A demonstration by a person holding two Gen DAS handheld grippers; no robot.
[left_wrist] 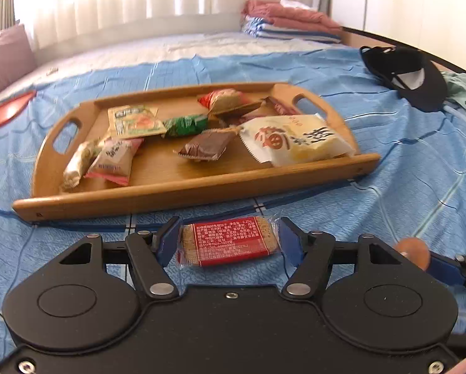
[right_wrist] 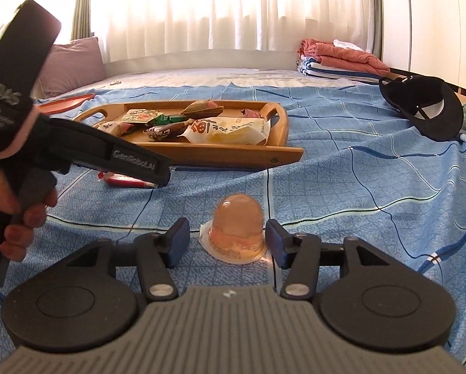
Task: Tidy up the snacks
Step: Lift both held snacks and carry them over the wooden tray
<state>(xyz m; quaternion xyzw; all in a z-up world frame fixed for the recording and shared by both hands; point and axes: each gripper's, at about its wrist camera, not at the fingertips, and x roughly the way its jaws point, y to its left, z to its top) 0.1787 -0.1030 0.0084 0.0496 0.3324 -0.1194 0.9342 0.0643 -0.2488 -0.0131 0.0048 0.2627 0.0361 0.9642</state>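
A wooden tray (left_wrist: 201, 196) (right_wrist: 233, 155) on the blue checked bedsheet holds several wrapped snacks, among them a large white packet (left_wrist: 295, 140) (right_wrist: 230, 129). Just in front of the tray lies a cereal bar with a red label (left_wrist: 230, 244) (right_wrist: 123, 181). My left gripper (left_wrist: 230, 240) is open around it, its blue pads at the two ends of the wrapper. Further right an orange jelly cup (right_wrist: 236, 230) (left_wrist: 412, 249) stands dome-up on the sheet. My right gripper (right_wrist: 228, 241) is open around it, with a gap at the left pad.
A black cap (left_wrist: 410, 78) (right_wrist: 426, 106) lies at the right, green cloth beside it. Folded pink and striped bedding (left_wrist: 289, 20) (right_wrist: 336, 57) sits at the far edge. A purple pillow (left_wrist: 5, 56) and a flat red object (left_wrist: 5, 112) are at the left.
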